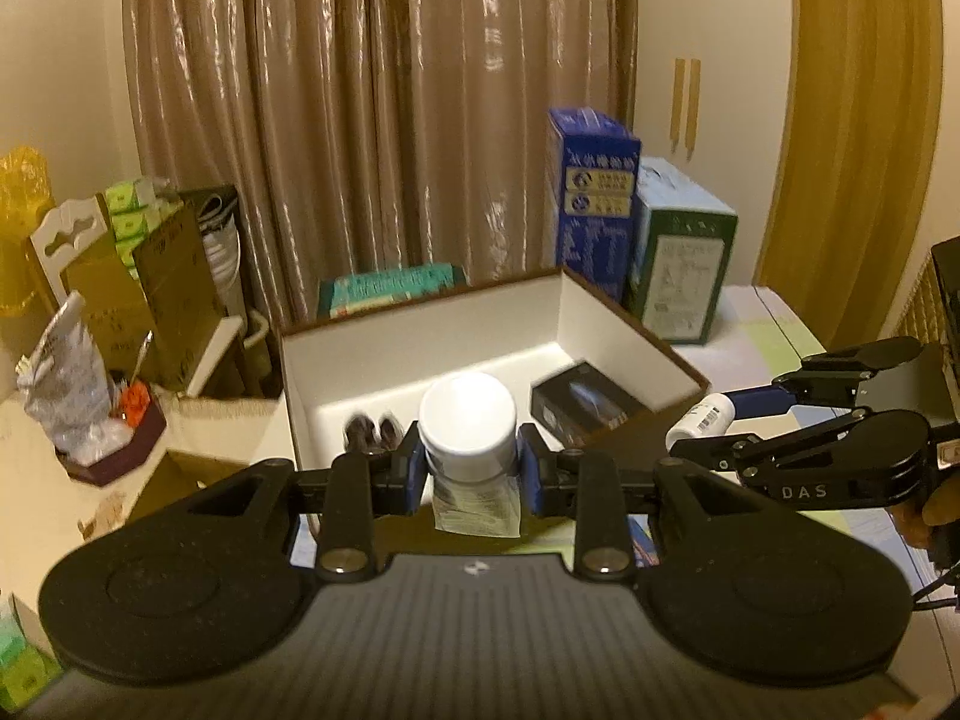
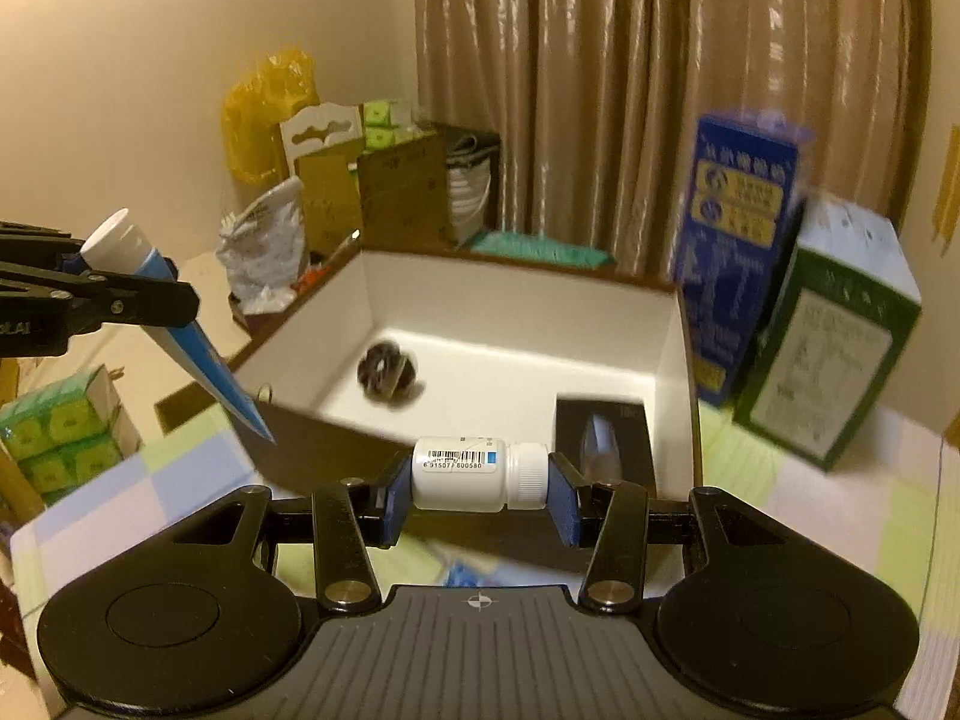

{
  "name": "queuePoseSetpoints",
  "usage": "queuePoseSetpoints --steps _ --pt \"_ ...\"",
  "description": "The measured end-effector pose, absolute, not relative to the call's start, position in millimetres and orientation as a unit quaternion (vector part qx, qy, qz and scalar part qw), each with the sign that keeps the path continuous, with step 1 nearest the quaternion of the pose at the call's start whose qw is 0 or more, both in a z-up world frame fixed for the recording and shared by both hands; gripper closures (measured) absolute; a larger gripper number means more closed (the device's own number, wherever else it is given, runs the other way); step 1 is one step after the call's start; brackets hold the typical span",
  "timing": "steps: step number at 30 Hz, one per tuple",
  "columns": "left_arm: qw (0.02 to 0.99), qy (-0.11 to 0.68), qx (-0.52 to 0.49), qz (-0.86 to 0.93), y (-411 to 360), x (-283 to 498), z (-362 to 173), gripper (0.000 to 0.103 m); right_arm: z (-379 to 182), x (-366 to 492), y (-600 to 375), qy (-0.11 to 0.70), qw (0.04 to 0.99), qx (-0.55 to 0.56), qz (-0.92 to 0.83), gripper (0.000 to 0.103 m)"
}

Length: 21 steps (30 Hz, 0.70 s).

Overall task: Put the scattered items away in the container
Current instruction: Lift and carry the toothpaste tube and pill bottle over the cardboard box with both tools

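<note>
Your left gripper clamps one white-capped blue tube; your right gripper clamps one white plastic pill bottle sideways. Beyond both, the white-lined cardboard box holds two things: one dark round ball and one black flat carton.

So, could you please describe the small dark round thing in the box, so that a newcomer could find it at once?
Start at the open white-lined cardboard box before the brown curtain. On its floor lie a flat black packet on the right and, to its left, the dark, glossy ball-like lump. It alone is round; it is too blurred to say more.
</note>
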State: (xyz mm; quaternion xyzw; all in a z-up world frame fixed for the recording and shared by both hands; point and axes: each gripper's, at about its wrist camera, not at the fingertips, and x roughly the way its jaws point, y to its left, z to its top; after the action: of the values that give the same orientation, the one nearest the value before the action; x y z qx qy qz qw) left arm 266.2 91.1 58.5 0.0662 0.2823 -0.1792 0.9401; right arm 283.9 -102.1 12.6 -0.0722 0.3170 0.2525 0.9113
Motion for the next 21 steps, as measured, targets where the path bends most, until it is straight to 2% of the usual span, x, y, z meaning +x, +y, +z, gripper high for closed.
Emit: queuePoseSetpoints --steps 11,21 --pt "0.942 0.287 0.065 -0.163 93.0 338.8 61.5 0.077 12.9 348.6 -77.1 0.313 0.911 -0.08 0.255 0.059" --pt "0.903 0.398 0.085 -0.142 82.5 412.9 8.8 0.077 -31.7 398.0 -63.2 0.379 0.888 -0.08 0.249 0.059"
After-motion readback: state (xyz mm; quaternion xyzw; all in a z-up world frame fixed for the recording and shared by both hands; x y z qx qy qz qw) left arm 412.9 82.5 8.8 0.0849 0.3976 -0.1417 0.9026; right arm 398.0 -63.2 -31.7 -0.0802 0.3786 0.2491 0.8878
